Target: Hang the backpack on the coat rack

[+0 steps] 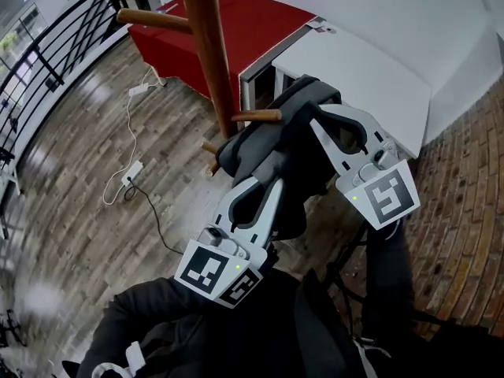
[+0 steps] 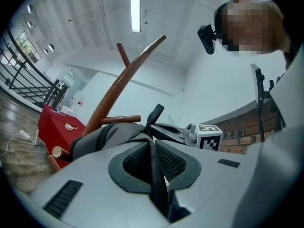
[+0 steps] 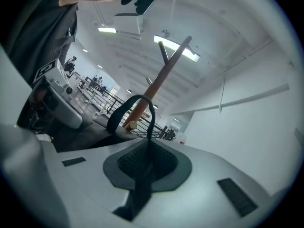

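The wooden coat rack stands ahead, with a long peg up high and a short peg lower down. The dark grey backpack hangs in the air just right of the pole, with its top against the short peg. My left gripper is shut on a black backpack strap that runs between its jaws. My right gripper is shut on the backpack's black top loop, which arches up in front of the pole. The grey backpack fabric bulges beside a peg.
A red-draped table and a white desk stand behind the rack. A white power strip with cable lies on the wood floor at left. A black railing runs along the far left. Brick surface at right.
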{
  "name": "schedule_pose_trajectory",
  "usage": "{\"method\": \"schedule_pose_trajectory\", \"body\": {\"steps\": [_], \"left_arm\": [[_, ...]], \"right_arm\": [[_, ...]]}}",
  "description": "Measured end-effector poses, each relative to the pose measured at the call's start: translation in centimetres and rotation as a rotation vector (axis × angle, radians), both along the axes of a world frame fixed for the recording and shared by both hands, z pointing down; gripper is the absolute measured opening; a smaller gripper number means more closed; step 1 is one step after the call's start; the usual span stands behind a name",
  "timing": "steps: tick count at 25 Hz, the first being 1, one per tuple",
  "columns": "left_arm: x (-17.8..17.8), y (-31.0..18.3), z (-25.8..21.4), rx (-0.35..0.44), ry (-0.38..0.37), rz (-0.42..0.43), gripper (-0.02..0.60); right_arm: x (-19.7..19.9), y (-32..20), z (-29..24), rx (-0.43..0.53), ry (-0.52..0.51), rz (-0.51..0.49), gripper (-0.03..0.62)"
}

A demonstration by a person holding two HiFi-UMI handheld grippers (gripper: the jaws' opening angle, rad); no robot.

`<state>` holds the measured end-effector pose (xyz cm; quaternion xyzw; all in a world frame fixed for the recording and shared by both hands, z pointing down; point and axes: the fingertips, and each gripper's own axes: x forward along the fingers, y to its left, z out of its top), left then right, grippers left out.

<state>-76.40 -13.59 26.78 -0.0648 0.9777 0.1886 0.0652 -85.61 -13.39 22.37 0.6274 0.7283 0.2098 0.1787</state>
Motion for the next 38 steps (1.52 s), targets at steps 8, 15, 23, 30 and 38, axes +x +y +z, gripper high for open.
{"method": "schedule_pose_trajectory", "body": {"steps": [8, 15, 23, 30, 38], "left_arm": [[-0.1, 0.1, 0.3, 0.038, -0.013, -0.025, 0.044], [-0.1, 0.0, 0.3, 0.034, 0.008, 0.007, 0.044], [0.0, -0.3, 0.4, 0.075, 0.000, 0.056, 0.044], [0.7, -2.3, 0.7, 0.093, -0.011, 0.050, 0.044], [0.6, -0.5, -0.8, 0.140, 0.006, 0.038, 0.044]], "right_arm": [[0.1, 2.3, 0.4, 0.107, -0.114, -0.079, 0.015], [0.1, 2.0, 0.3, 0.040, -0.029, -0.062, 0.015], [0.1, 1.5, 0.5, 0.063, -0.007, -0.026, 0.015], [0.7, -0.8, 1.0, 0.109, -0.025, -0.017, 0.015], [0.3, 1.9, 0.2, 0.195, -0.043, -0.046, 0.015]]}}
